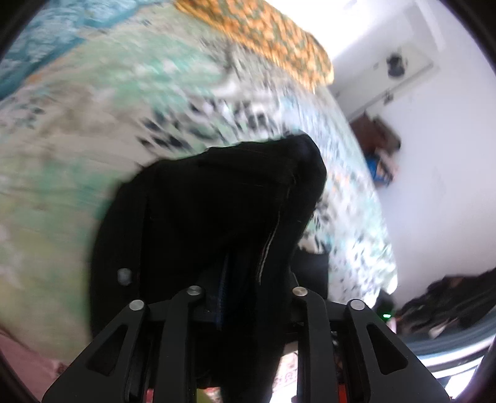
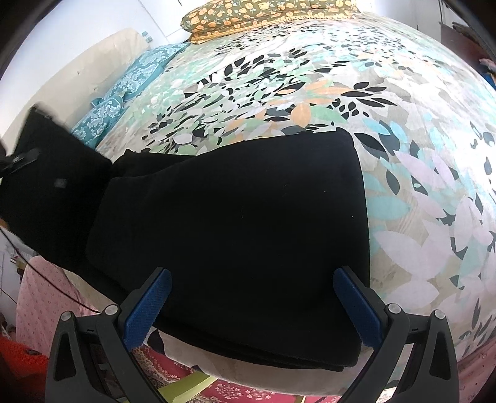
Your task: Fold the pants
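Observation:
The black pants (image 2: 241, 201) lie flat on the floral bedspread (image 2: 310, 93), reaching the bed's near edge. My right gripper (image 2: 252, 274) hovers over their near end, open, its blue pads (image 2: 145, 307) wide apart with nothing pinched. At the far left, one end of the pants (image 2: 55, 186) is lifted off the bed by my left gripper (image 2: 21, 159), which is blurred there. In the left wrist view the black pants (image 1: 217, 201) drape over my left gripper (image 1: 235, 279) and hide its fingertips. It is shut on the cloth, above the bedspread (image 1: 93, 124).
An orange-flowered pillow (image 2: 263, 15) and teal pillows (image 2: 139, 74) lie at the bed's far end. A red patterned rug (image 2: 248, 390) and a green object (image 2: 189, 387) lie below the bed's near edge. White wall and dark clutter (image 1: 440, 303) sit right of the bed.

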The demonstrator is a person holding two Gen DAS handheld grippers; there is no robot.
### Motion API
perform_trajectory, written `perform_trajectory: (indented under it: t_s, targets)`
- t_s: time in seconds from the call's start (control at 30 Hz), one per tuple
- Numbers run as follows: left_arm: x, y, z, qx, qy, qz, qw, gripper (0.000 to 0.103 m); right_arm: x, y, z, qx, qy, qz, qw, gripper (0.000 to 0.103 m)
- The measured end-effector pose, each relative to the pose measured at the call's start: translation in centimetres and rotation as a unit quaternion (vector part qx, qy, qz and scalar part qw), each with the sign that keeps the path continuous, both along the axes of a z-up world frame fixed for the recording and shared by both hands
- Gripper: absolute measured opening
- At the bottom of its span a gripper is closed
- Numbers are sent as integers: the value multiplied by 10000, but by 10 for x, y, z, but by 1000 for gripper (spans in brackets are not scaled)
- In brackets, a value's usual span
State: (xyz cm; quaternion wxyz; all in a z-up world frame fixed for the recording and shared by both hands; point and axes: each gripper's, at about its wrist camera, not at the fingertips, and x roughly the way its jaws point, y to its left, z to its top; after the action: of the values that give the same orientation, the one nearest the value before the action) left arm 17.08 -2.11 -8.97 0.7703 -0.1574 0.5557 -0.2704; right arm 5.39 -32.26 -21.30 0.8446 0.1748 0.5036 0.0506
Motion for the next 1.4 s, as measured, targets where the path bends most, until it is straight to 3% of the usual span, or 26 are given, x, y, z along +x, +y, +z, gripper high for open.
perform_trajectory:
  t_s: [0.07, 0.1, 0.17, 0.2, 0.27, 0.33, 0.43, 0.5, 0.57, 0.7, 0.77, 0.8, 0.87, 0.93, 1.03, 1.27, 1.33, 1.4]
  targets:
    - [-3, -38, -26, 16, 356, -386, 9986, 28, -1, 1, 0, -32, -8, 46, 10000, 103]
    - [-6, -52, -36, -290, 675, -586, 9956, 27, -1, 1, 0, -38, -10, 56, 10000, 103]
    - [-14, -62, -32, -879, 818, -802, 9895, 28, -3, 0, 1, -75, -18, 53, 10000, 103]
    - [-19, -61, -18, -954, 573, -931, 9894, 28, -5, -1, 2, -37, -33, 68, 10000, 103]
    - [-21, -50, 8, -795, -20, -998, 9918, 40, -7, -5, 5, 126, -76, 33, 9999, 103]
    - [-17, -23, 31, -625, -567, -761, 9935, 66, -8, -13, 11, 377, -139, -96, 9991, 103]
    - [-7, 34, 42, -413, -1118, -76, 9928, 76, -13, -13, 37, 1066, -896, 111, 9902, 103]
    - [-5, 64, 32, 165, -1382, 415, 9894, 76, -12, 1, 48, 1459, -1226, 590, 9799, 103]
    - [0, 88, 7, 594, -1392, 912, 9843, 76, -4, 26, 48, 1761, -1167, 1224, 9697, 103]
    - [-10, 128, -46, 654, -1208, 1605, 9774, 73, 16, 66, 35, 1565, -878, 1932, 9646, 103]
    - [-8, 139, -61, 867, -814, 1773, 9770, 63, 22, 74, 30, 1443, -844, 2053, 9643, 103]
    - [-6, 146, -62, 682, -694, 1799, 9789, 60, 27, 77, 28, 1404, -829, 2094, 9641, 103]
    - [-5, 151, -54, 498, -922, 1850, 9771, 62, 34, 83, 25, 1369, -810, 2178, 9629, 103]
    - [-7, 150, -46, 706, -1144, 1854, 9734, 65, 40, 88, 20, 1305, -736, 2287, 9619, 103]
    - [0, 148, -55, 727, -1045, 1830, 9748, 65, 49, 96, 8, 1057, -450, 2321, 9659, 102]
    - [-1, 145, -63, 826, -867, 1760, 9771, 65, 43, 84, 12, 2093, -213, 2517, 9447, 99]
    - [0, 143, -65, 853, -833, 1755, 9772, 65, 53, 82, 4, 2157, 103, 2409, 9462, 96]
    - [2, 141, -68, 905, -812, 1742, 9772, 65, 64, 79, -9, 2159, 427, 2196, 9504, 85]
